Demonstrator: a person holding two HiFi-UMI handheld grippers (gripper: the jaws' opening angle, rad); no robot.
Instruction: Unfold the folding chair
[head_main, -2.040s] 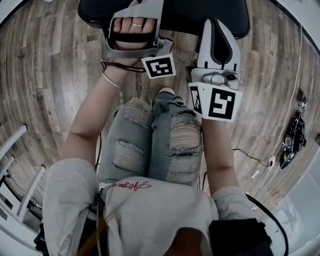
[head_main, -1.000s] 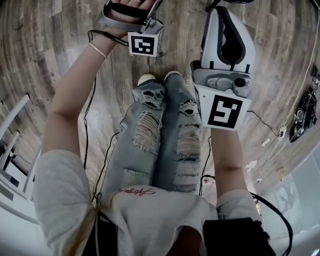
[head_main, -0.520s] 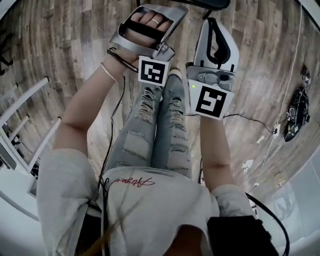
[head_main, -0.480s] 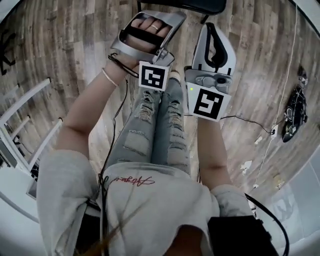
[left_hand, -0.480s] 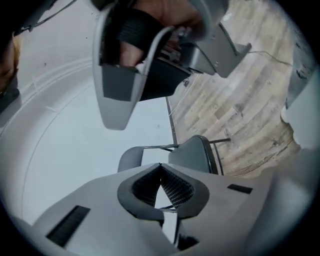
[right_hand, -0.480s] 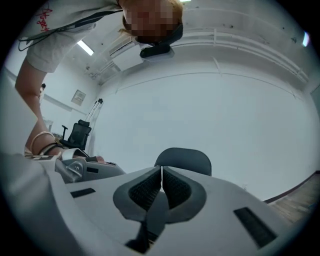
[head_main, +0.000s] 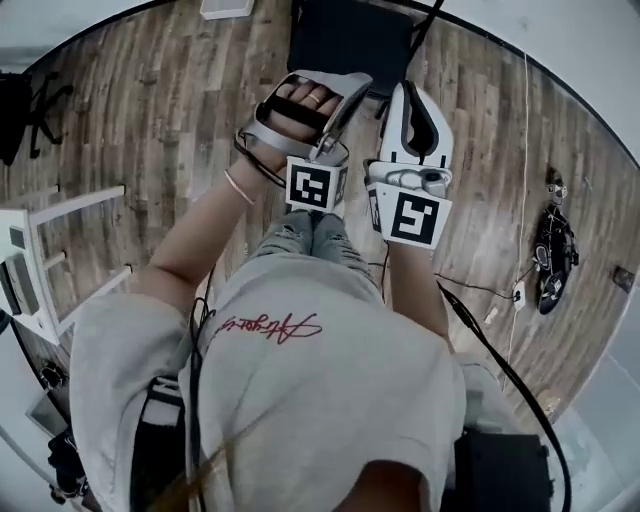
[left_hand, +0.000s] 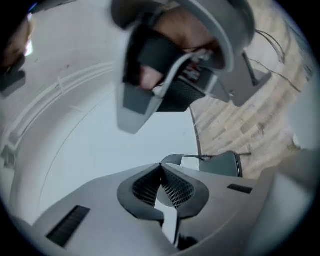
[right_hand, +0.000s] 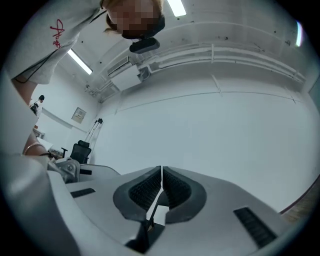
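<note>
Head view shows the dark chair (head_main: 350, 35) standing on the wooden floor (head_main: 150, 120) a little ahead of the person (head_main: 320, 380), who holds both tools side by side in front of the body, well clear of it. In the left gripper view, the left gripper (left_hand: 161, 166) has its jaws pressed together on nothing, with the chair's seat and back visible beyond them. The right gripper (right_hand: 161, 170) is likewise closed and empty, facing a white wall (right_hand: 225, 125).
</note>
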